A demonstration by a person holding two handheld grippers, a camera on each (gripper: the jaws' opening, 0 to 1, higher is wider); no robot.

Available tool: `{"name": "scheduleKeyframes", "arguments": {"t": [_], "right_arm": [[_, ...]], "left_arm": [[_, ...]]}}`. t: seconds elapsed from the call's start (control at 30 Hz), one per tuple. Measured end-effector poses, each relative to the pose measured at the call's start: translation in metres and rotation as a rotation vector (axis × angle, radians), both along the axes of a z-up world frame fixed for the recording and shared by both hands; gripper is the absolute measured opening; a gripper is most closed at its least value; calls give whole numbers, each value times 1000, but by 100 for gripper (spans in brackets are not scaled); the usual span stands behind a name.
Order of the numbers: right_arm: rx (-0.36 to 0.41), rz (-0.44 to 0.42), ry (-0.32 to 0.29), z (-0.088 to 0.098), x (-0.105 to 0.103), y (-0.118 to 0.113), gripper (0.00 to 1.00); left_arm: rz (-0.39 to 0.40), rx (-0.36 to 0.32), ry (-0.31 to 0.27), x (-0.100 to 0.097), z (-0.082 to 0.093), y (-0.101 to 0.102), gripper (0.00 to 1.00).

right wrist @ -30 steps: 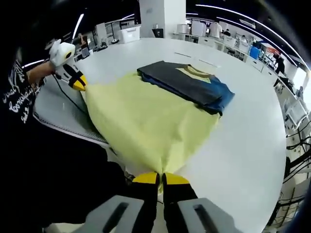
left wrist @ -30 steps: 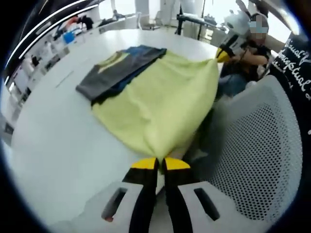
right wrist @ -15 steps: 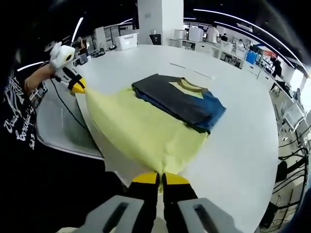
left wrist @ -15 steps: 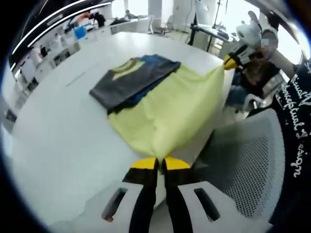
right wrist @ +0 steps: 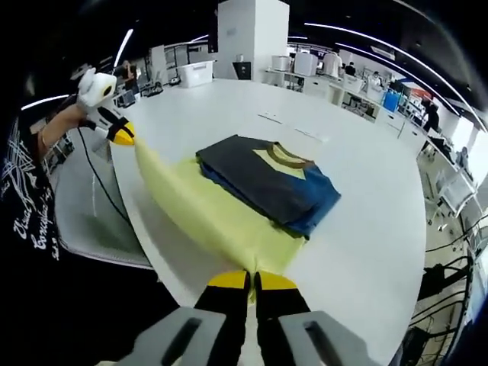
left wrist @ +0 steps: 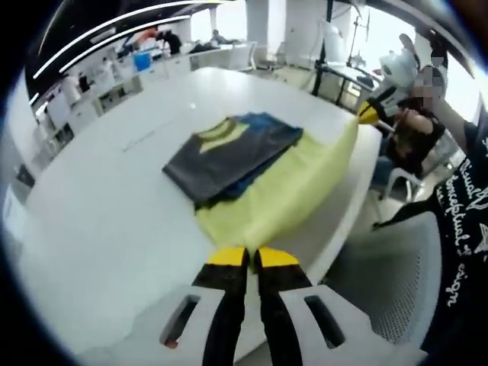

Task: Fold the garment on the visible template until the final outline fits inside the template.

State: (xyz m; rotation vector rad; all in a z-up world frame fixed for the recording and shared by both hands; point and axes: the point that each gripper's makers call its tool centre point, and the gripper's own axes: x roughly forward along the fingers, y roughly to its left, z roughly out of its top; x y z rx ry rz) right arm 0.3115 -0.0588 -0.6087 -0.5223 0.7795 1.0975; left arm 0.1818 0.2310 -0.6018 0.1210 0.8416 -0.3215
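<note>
On the white table, the left gripper has its jaws pinched tight on one corner of the yellow cloth. A folded dark shirt lies on that cloth's far part. The right gripper clamps the cloth's other near corner, stretching the edge between them.

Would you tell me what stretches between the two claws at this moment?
The yellow garment spans from the right claw to the left claw, both shut on its edge, as the right gripper view shows; a folded dark garment lies beside it.
</note>
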Motion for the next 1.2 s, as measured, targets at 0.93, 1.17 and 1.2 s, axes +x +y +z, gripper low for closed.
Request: {"name": "scheduleKeyframes", "arguments": {"t": [0.93, 1.17, 1.2], "right_arm": [[48, -34, -112, 41, 80, 37, 0], [62, -55, -135, 47, 102, 46, 0], [70, -66, -135, 48, 107, 48, 0]], "left_arm": [[90, 24, -129, 85, 48, 34, 1], [108, 49, -157, 110, 53, 46, 1], [108, 58, -160, 113, 54, 48, 1]]}}
